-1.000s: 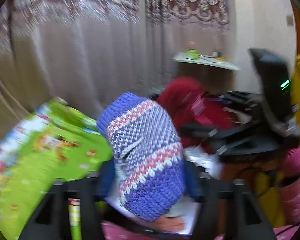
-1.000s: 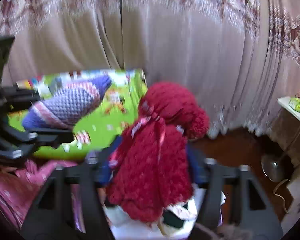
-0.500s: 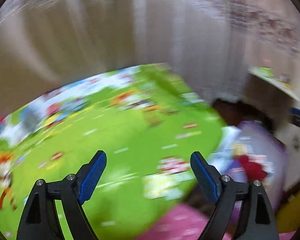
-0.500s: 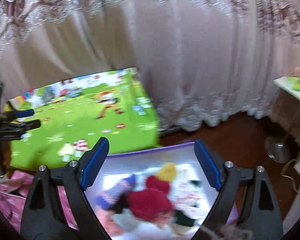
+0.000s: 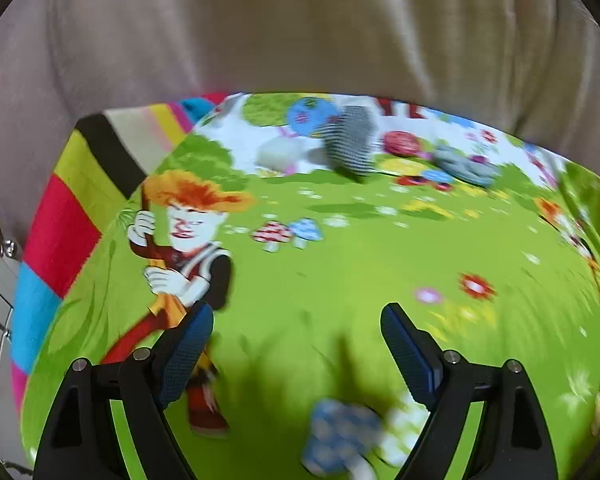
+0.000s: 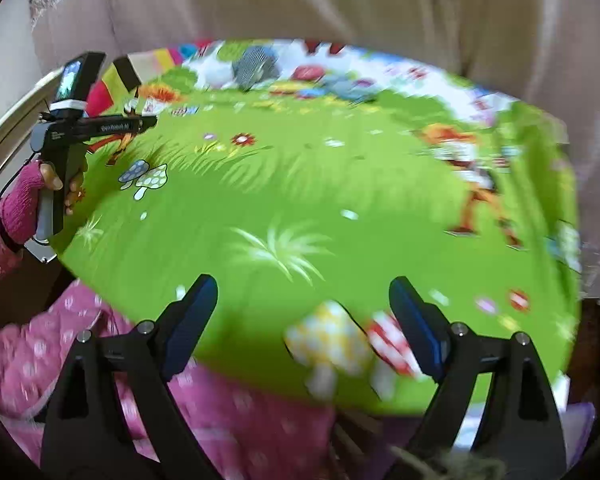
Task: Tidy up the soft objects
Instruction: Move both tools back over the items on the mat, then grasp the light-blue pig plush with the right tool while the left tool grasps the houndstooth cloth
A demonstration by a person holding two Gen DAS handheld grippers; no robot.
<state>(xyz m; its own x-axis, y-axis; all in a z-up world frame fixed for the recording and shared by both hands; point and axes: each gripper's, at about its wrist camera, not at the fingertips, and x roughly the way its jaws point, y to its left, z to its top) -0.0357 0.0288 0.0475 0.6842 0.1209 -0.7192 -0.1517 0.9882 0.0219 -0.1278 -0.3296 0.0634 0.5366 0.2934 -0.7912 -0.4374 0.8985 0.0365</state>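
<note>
Both grippers have swung away from the purple-rimmed bin we were over half a second ago; the knit hats we carried a second ago are out of our fingers, and the bin sits outside both current views.

Largest first: we see a beige curtain (image 5: 300, 20) filling the top of both views. Below it, the green cartoon-print mat (image 5: 340, 272) takes most of the frame, with striped fabric (image 5: 72, 208) at its left edge. A pink dotted blanket (image 6: 228, 412) lies along the mat's near edge in the right wrist view.

Left gripper (image 5: 296, 356): fingers spread wide, nothing between the blue pads (image 5: 188, 352), over the mat near the printed cartoon boy (image 5: 184, 248). We also catch it from the side in the right wrist view (image 6: 148, 122), held by a hand (image 6: 54, 180) in a pink knit cuff.

Right gripper (image 6: 302, 324): fingers spread wide, holding nothing, over the mat's near edge above the printed mushrooms.

Remaining soft objects sit at the mat's far edge, well apart from both grippers: a black-and-white knit piece (image 5: 352, 146), a grey knit piece (image 5: 464, 168) to its right, and a pale blurred lump (image 5: 278, 154) to its left. Motion blur is too heavy to tell what each is.
</note>
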